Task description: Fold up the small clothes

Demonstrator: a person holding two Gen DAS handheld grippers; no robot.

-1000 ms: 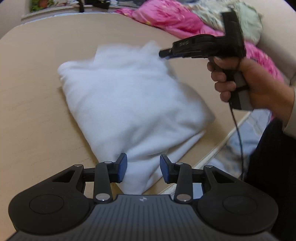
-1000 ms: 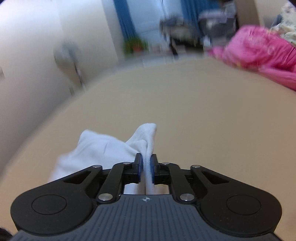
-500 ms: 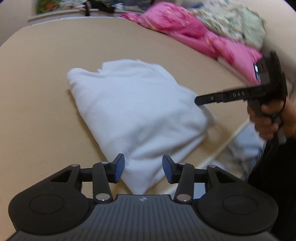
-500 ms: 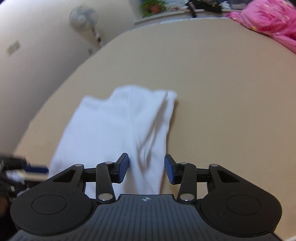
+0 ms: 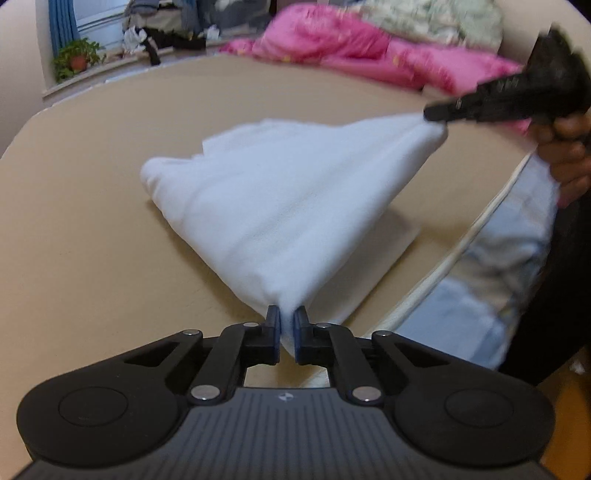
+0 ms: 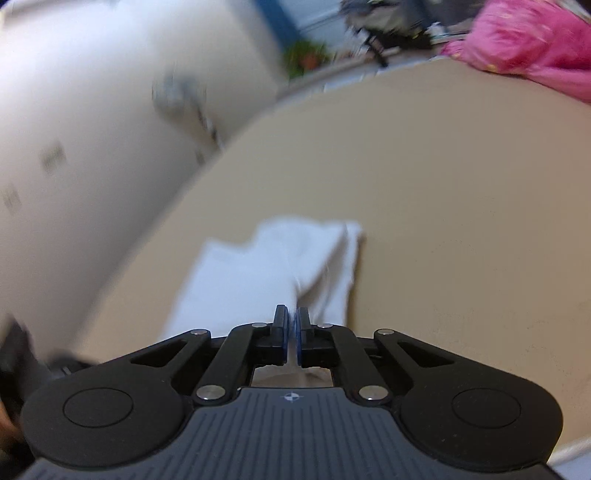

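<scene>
A white garment (image 5: 288,206) lies partly folded on the tan table (image 5: 92,221). My left gripper (image 5: 287,325) is shut on its near corner and lifts it. My right gripper (image 6: 291,325) is shut on another corner of the white garment (image 6: 266,273); in the left wrist view the right gripper (image 5: 436,112) holds that corner up at the right. The top layer hangs stretched between the two grippers above a lower layer on the table.
Pink bedding (image 5: 369,51) and a pale patterned cloth (image 5: 436,18) lie at the table's far right. The table's near right edge (image 5: 461,243) has a white trim, with light blue fabric (image 5: 487,266) below. A potted plant (image 5: 75,59) stands on the sill.
Both grippers were open half a second ago; each has now shut on a corner of the white garment and raised the top layer off the table.
</scene>
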